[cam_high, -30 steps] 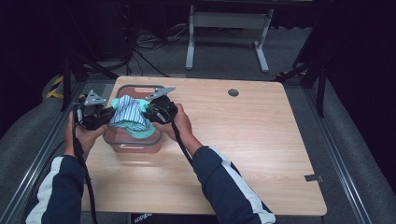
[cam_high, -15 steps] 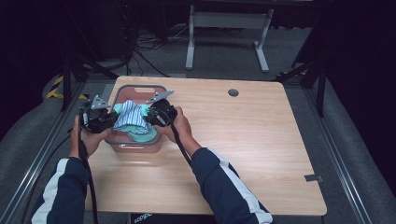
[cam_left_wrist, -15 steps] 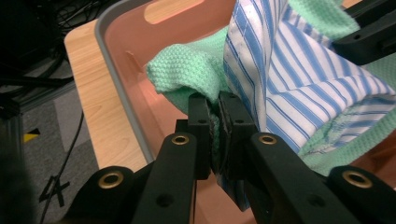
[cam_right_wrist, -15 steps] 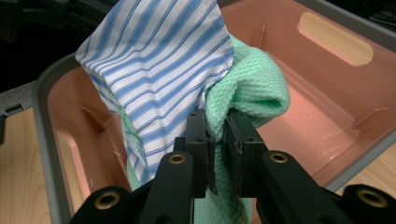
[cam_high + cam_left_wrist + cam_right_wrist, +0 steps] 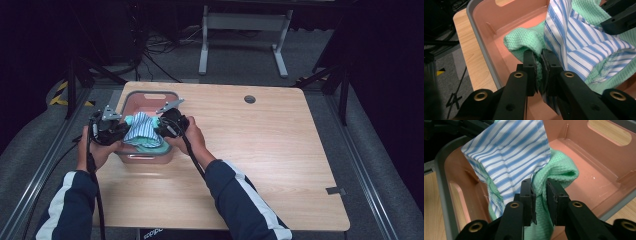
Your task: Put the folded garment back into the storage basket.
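A green waffle-knit cloth (image 5: 524,41) (image 5: 560,171) and a blue-and-white striped cloth (image 5: 141,129) (image 5: 579,47) (image 5: 509,152) hang bunched together over a pink bin (image 5: 150,100) (image 5: 486,32) (image 5: 594,177) at the table's left. My left gripper (image 5: 117,131) (image 5: 538,66) is shut on the green cloth's edge, with striped fabric pressed against its right jaw. From the other side, my right gripper (image 5: 162,126) (image 5: 539,193) is shut on a fold of the green cloth just below the striped one. Both cloths are held a little above the bin's floor.
The bin has a grey rim (image 5: 477,47) and handle cut-outs (image 5: 609,131). The wooden table (image 5: 280,150) stretches bare to the right, with a round cable hole (image 5: 249,99) near its far edge. A metal stand (image 5: 240,30) is on the floor beyond.
Both grippers and the bundle of cloths have shifted slightly toward the person and lower into the bin. Grips are unchanged.
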Demonstrator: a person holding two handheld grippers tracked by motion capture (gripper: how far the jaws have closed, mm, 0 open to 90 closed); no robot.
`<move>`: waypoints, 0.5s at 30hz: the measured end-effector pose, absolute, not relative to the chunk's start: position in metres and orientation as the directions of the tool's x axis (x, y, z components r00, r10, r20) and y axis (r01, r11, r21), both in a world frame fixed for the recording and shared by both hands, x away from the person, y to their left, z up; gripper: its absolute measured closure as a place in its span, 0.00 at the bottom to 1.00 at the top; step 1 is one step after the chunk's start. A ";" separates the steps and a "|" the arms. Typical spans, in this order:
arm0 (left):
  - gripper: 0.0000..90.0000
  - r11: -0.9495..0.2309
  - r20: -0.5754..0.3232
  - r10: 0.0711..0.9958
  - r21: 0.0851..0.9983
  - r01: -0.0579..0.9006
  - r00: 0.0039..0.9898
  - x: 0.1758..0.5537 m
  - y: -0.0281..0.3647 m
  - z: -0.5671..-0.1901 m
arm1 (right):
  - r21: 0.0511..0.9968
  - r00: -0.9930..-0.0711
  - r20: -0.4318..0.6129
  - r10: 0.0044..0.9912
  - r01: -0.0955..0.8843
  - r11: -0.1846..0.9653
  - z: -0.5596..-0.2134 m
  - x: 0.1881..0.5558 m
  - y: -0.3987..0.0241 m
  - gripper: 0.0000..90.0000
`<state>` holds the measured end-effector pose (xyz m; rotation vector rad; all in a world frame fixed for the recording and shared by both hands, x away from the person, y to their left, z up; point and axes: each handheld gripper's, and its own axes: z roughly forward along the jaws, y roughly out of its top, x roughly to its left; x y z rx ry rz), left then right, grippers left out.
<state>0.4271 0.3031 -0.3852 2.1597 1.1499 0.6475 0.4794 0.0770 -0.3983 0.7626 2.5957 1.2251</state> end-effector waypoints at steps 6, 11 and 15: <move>0.83 -0.460 0.151 0.845 0.695 0.553 0.513 0.426 0.302 -0.383 | 0.755 -0.855 0.047 0.517 0.370 0.542 -0.396 0.478 0.078 0.82; 0.82 -0.463 0.153 0.843 0.694 0.551 0.516 0.423 0.298 -0.381 | 0.754 -0.856 0.047 0.514 0.368 0.544 -0.395 0.478 0.076 0.81; 0.81 -0.466 0.154 0.838 0.700 0.541 0.524 0.420 0.296 -0.379 | 0.752 -0.856 0.045 0.515 0.368 0.547 -0.394 0.477 0.073 0.80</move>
